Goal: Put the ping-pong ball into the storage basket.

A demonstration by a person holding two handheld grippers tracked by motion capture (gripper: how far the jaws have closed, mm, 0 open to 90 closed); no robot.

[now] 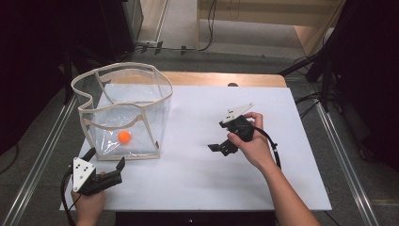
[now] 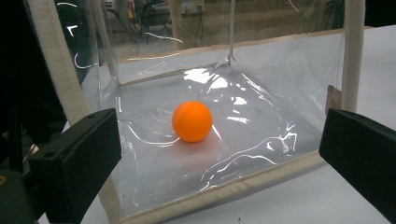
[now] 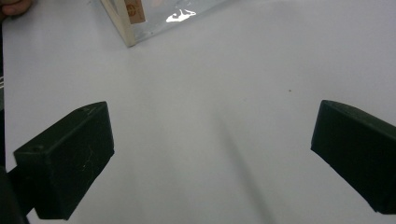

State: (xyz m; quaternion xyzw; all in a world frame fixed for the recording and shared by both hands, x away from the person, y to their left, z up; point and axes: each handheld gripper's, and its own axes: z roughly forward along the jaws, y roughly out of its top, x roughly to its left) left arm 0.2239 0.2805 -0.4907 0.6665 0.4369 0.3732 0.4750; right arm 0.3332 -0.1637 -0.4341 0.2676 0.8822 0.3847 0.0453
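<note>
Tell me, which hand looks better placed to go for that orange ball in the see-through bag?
Probably the left. The left gripper sits open right at the clear bag's near edge, facing the orange ball through its wall. The right gripper, also open, is farther off over bare white table. Either must still go in over the open top.

A clear bag with cream trim (image 1: 123, 110) stands open at the left of the frame on the white bench (image 1: 197, 179), an orange ball (image 1: 124, 136) lying inside it. The left gripper (image 1: 104, 160) sits at lower left, fingers spread just below the bag. Right of centre, the right gripper (image 1: 219, 148) rests on the bench, well apart from the bag.
</note>
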